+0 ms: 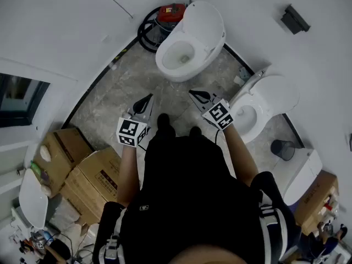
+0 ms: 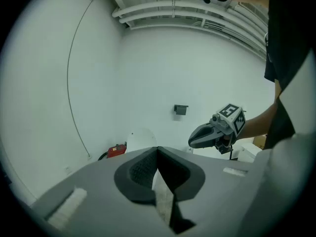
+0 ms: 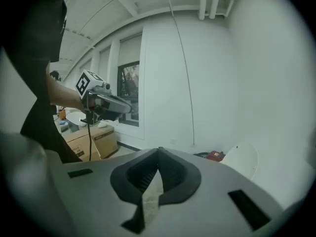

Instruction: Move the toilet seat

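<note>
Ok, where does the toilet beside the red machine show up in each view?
Head view: the toilet is at top centre, with its bowl open and its lid up.
Left gripper view: only its raised lid shows, low and just left of centre.
Right gripper view: the raised lid shows at lower right.
Shared landmark: the red machine beside it, just left of the lid in both gripper views.
</note>
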Demonstrator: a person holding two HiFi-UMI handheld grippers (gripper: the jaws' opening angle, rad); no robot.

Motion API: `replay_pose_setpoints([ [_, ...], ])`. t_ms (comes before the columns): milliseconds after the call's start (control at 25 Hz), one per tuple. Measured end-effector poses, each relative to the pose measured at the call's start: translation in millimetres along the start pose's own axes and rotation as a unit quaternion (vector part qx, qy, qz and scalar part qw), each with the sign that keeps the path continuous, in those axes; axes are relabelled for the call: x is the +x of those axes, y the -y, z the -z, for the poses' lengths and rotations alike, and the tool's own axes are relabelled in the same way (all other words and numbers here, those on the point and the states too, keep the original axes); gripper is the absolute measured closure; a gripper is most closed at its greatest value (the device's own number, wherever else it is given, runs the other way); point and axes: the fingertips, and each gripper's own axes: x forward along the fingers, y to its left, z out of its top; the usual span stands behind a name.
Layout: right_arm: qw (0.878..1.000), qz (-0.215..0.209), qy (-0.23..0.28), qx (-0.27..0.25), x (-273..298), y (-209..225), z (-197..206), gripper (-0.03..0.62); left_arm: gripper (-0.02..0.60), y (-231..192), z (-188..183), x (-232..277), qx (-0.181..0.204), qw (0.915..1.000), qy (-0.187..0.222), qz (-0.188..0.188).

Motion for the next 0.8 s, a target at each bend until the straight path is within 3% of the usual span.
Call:
replay_pose_setpoints([
  [800,1.000,0.000,-0.028,-0.007,20,11,11,0.591,0.580,-16,11,12,-0.007,0.9999,-0.007,-0.007],
])
